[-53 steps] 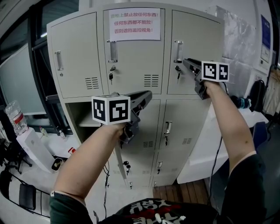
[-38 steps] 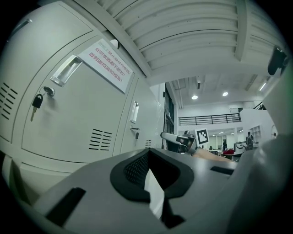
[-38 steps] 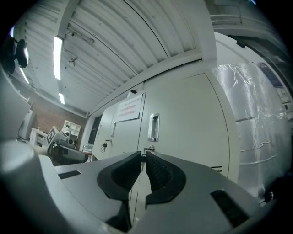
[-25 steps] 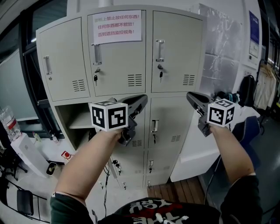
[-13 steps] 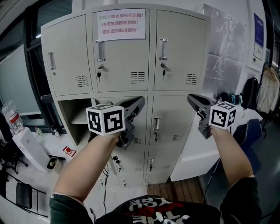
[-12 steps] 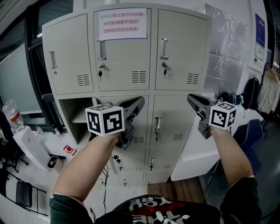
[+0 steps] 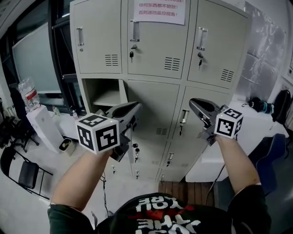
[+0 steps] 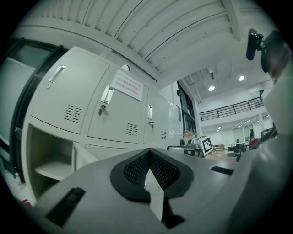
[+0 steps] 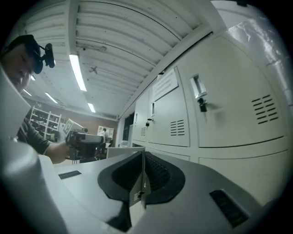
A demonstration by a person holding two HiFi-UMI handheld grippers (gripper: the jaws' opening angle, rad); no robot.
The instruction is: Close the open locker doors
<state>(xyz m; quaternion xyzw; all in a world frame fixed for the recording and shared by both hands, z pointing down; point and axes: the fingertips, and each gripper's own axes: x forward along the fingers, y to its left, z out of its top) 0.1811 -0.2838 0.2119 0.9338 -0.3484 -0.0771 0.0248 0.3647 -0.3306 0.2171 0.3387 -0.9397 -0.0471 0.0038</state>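
The grey locker cabinet (image 7: 158, 68) has its top three doors closed. In the middle row, the left compartment (image 7: 104, 93) stands open, with a shelf inside. Its door (image 7: 124, 93) swings out toward me, edge-on, and keys (image 7: 135, 150) dangle lower down. My left gripper (image 7: 135, 108) is shut and empty, held just in front of that door's edge. The left gripper view shows the closed jaws (image 8: 149, 153) pointing at the cabinet, with the open compartment (image 8: 48, 157) at the left. My right gripper (image 7: 192, 102) is shut and empty, held before the closed middle-right door (image 7: 208, 107).
A red-lettered notice (image 7: 159, 10) hangs on the top middle door. A water bottle (image 7: 28, 95), a white box (image 7: 45, 128) and a black chair (image 7: 20, 172) stand at the left. A white table (image 7: 256, 130) is at the right, with wooden flooring (image 7: 183, 188) below the cabinet.
The right gripper came down from the top right door's handle to mid-cabinet height. The view has since swung down and left, and both grippers sit lower against the cabinet. Both stayed shut.
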